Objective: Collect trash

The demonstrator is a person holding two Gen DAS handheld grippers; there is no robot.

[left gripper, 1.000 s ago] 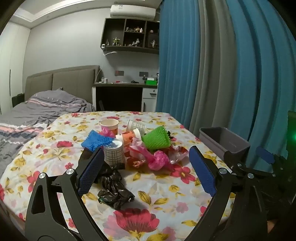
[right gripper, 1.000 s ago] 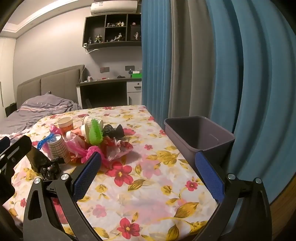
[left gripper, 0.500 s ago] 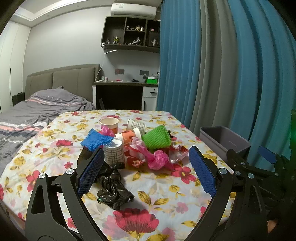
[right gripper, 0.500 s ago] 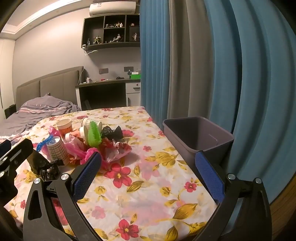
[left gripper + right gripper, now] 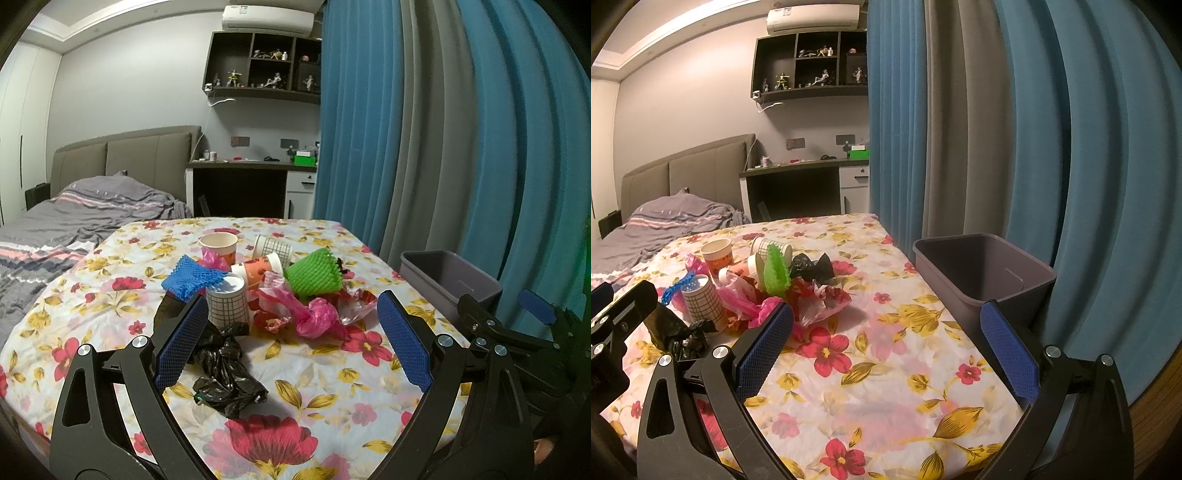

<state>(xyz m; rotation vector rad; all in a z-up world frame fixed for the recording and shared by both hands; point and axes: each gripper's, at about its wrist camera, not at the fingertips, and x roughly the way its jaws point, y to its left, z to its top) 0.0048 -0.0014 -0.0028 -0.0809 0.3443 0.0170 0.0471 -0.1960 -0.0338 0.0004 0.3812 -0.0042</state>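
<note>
Where blue curtains (image 5: pixel 1108 147) hang, trash (image 5: pixel 280 291) litters the floral tablecloth (image 5: pixel 886 369).

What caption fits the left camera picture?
Open left gripper hovers over a black bag beside heaped trash on a flowery table.

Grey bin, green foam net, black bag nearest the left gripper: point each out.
Grey bin (image 5: pixel 964 291), right wrist view, front wall.
Green foam net (image 5: pixel 314 275), left wrist view, middle.
Black bag (image 5: pixel 225 373), left wrist view, crumpled middle.
</note>
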